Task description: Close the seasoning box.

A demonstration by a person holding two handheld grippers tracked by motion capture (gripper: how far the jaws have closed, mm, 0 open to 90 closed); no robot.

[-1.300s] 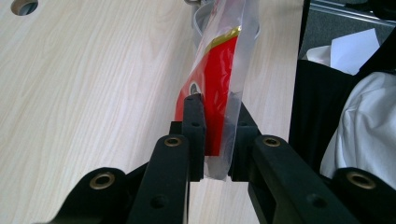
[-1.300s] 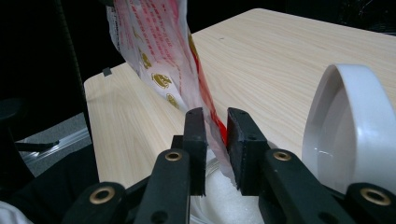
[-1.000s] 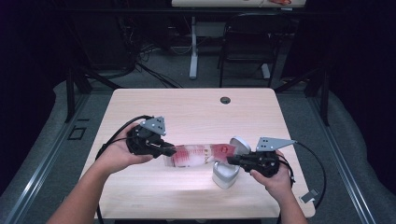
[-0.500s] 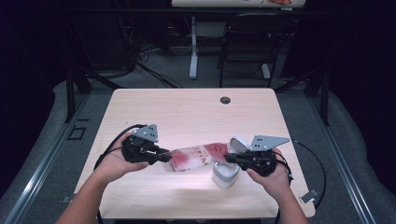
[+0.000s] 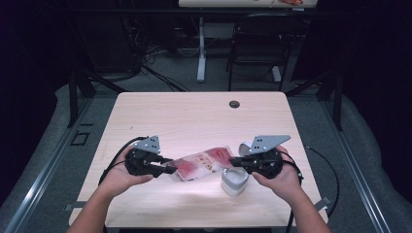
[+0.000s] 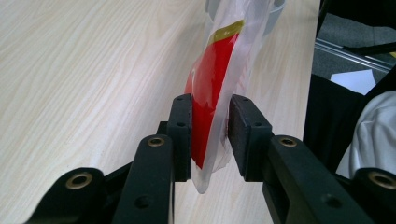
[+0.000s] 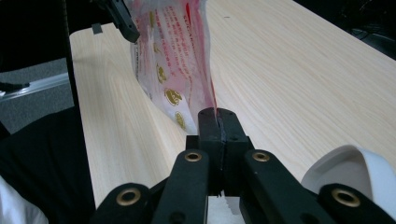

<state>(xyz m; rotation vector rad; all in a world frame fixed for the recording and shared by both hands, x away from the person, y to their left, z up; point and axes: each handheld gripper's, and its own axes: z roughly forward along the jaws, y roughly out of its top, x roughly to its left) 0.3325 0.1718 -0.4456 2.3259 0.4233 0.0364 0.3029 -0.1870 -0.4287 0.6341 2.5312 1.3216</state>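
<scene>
- While two hands hold the grippers low over the wooden table (image 5: 194, 116), a thin plastic bag (image 5: 201, 164) with red print and gold marks stretches between them, near the front edge.
- In the high view, the left gripper (image 5: 167, 169) is at the bag's left end and the right gripper (image 5: 233, 161) is at its right end.
- Seen from the left gripper view, the bag (image 6: 212, 88) hangs between the two black jaws. The jaws have just been opening. One side of the bag lies against a jaw, and a small gap shows by the other jaw, so they are not squeezing it.
- Seen from the right gripper view, the right gripper (image 7: 217, 122) has its jaws pressed together on the bag's edge (image 7: 175, 56). It pinches the bag tight.
- A white cup (image 5: 234, 180) sits on the table just under the right gripper, close to the bag's right end.
- Behind the table, on the dark floor, stands a black chair (image 5: 255, 43).
</scene>
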